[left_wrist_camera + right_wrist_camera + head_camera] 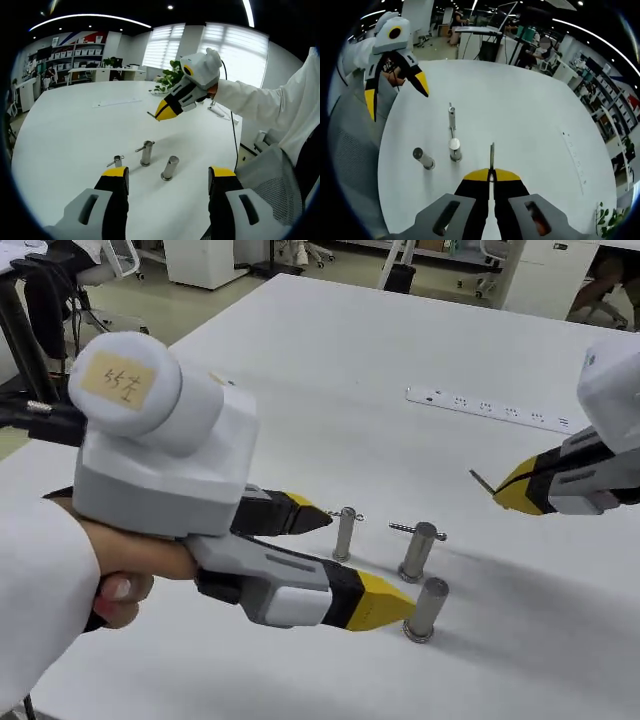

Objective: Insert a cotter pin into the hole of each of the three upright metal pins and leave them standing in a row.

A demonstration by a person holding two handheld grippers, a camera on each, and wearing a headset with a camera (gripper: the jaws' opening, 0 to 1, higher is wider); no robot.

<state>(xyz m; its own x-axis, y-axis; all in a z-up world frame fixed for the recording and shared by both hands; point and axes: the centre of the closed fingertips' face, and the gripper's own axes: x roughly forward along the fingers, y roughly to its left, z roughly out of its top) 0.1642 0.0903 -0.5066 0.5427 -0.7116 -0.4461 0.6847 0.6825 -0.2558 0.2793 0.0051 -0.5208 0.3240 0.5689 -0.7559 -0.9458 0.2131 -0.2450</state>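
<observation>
The right gripper view shows the right gripper [491, 176] pressed together on a thin cotter pin [492, 156], a mere sliver in the head view, where the left gripper [367, 565] hangs spread beside the three upright metal pins [417, 552]. Two carry cotter pins through their tops; the nearest pin [428, 608] is bare. They stand close together on a white table [330, 370] with a power strip [490, 408], in an office.

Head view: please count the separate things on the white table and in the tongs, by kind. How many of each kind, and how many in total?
Upright metal pins: 3
Cotter pins: 3 (two through pins, one in the shut right tongs)
Power strip: 1
Total: 7
</observation>
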